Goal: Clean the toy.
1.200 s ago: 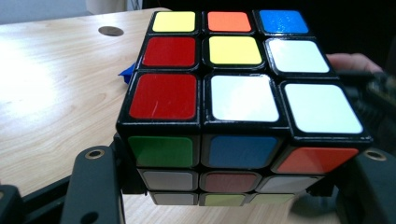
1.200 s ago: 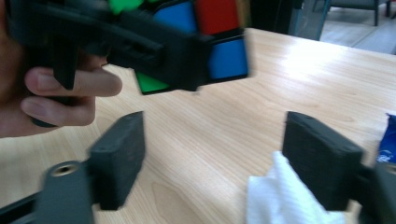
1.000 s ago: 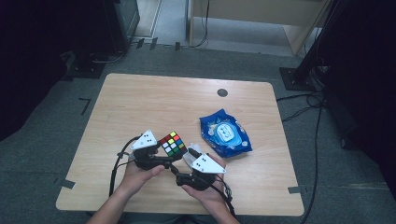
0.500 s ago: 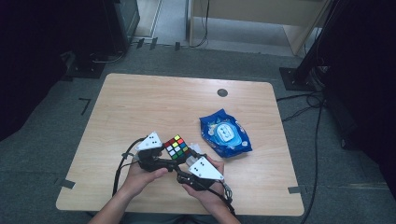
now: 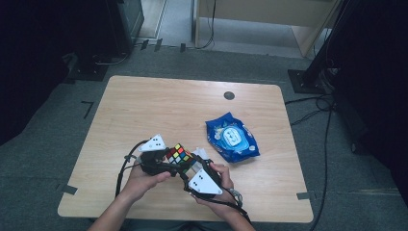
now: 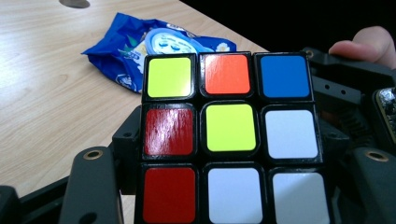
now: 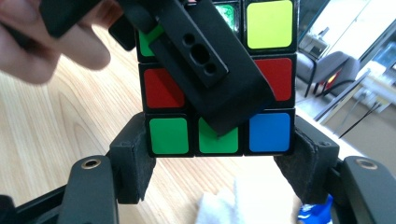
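High view: the puzzle cube (image 5: 180, 155) sits lifted just above the table (image 5: 144, 110) near its front edge, gripped between both tongs. The left tongs (image 5: 163, 161) clamp it; the right tongs (image 5: 190, 168), having just closed in, seem to press its lower layer. A blue packet (image 5: 232, 137) lies nearby.

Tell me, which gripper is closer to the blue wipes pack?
Right. The right gripper sits just beside the blue wipes pack; the left gripper is beyond the Rubik's cube.
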